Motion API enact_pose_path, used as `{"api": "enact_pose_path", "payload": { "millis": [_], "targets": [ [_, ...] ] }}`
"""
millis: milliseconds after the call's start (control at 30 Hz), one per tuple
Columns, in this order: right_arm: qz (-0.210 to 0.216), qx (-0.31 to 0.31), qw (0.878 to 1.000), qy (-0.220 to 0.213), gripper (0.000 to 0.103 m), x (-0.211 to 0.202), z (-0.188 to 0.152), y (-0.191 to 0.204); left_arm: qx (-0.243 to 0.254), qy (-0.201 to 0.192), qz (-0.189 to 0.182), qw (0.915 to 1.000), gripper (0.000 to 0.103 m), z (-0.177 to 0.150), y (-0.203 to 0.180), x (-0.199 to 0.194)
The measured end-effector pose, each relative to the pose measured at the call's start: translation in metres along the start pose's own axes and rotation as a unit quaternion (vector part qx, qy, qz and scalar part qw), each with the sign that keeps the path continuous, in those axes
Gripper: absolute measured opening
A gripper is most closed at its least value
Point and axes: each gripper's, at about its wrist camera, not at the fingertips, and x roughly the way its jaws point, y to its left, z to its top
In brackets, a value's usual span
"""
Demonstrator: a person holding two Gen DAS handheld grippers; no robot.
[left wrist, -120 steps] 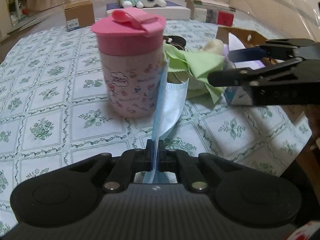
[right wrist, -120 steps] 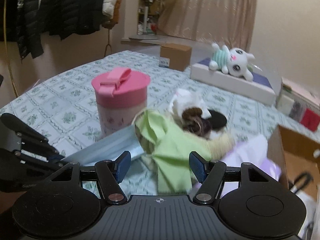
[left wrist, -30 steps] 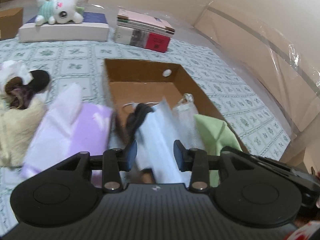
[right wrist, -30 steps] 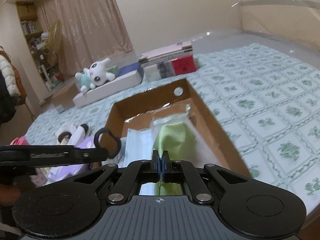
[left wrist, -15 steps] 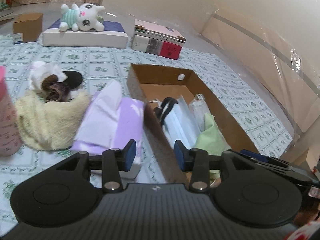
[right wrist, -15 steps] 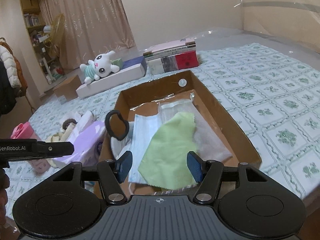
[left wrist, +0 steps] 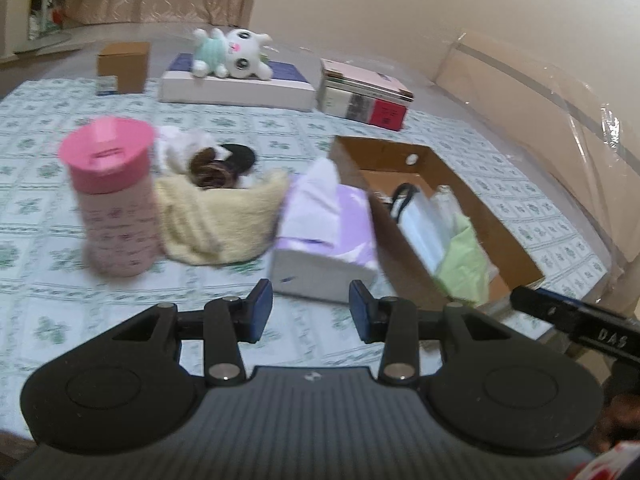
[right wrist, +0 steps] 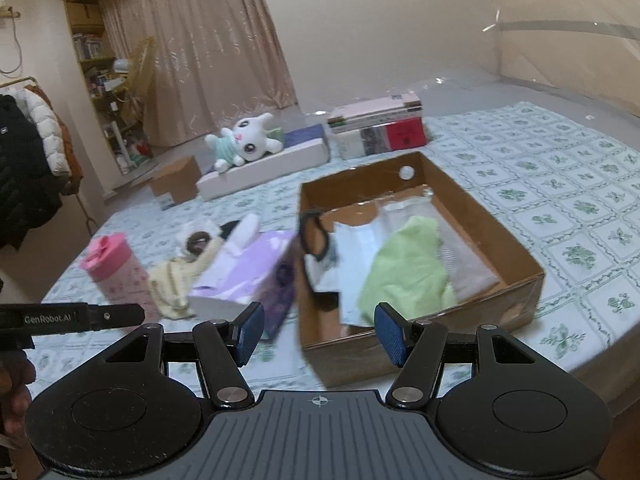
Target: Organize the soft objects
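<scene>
Two claws hang angled down over the patterned worktop (right wrist: 560,184), both empty. Left claw (left wrist: 310,312) part-spread before the tissue box (left wrist: 324,256); right claw (right wrist: 318,332) wider, at the cardboard box (right wrist: 480,216) near edge. Inside lie green cloth (right wrist: 408,268) and face mask (right wrist: 356,256). Yellow towel (left wrist: 224,220) outside, blurred. Hands mostly cut off.

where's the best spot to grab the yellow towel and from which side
Probably pinch the yellow towel at its loose folded corner hanging toward the camera, coming from above and the front. The pink cup crowds its left side, the purple tissue box its right, and hair scrunchies sit on its top, so the front fold is the freest edge. The left gripper is open, empty and faces that side.
</scene>
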Motion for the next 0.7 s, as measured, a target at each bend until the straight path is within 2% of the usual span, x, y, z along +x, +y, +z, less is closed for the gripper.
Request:
{"api": "enact_pose_path", "payload": {
  "millis": [367, 700],
  "targets": [
    [0.026, -0.035, 0.999, 0.013, 0.061, 0.005, -0.008, 0.056, -0.002, -0.018, 0.050, 0.9986, 0.037, -0.016, 0.049, -0.034],
    [0.042, -0.056, 0.997, 0.029, 0.061, 0.021, -0.010, 0.081, -0.018, -0.017, 0.057, 0.9980, 0.037, -0.019, 0.069, -0.036]
  ]
}}
